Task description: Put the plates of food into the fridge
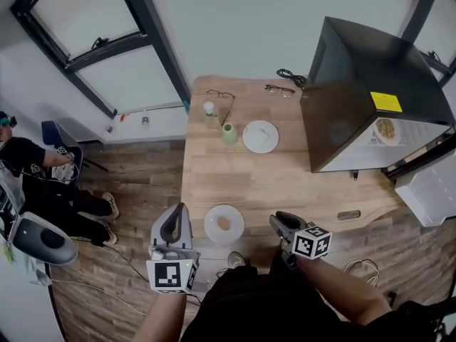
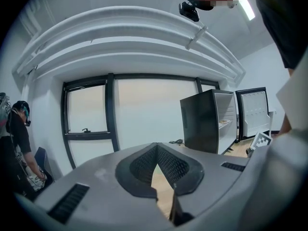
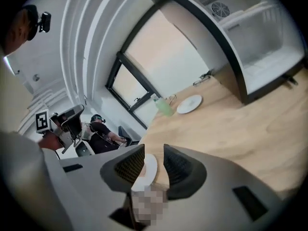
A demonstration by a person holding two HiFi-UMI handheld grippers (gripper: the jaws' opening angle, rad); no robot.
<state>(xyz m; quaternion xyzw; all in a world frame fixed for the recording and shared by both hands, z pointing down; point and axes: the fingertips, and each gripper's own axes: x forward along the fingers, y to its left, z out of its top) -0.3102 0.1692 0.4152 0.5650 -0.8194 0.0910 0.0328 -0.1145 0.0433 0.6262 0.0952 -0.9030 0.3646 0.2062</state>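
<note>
Flanking near plate [image 1: 224,224] | left gripper [image 1: 179,208] jaws together | right gripper [image 1: 273,221] jaws apart, empty

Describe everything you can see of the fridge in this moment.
The fridge is a small black box with a white interior, standing upright on the right end of the wooden table. A yellow label sits on its top near the front edge. Its door is swung open to the right. One plate of food rests on a shelf inside.
</note>
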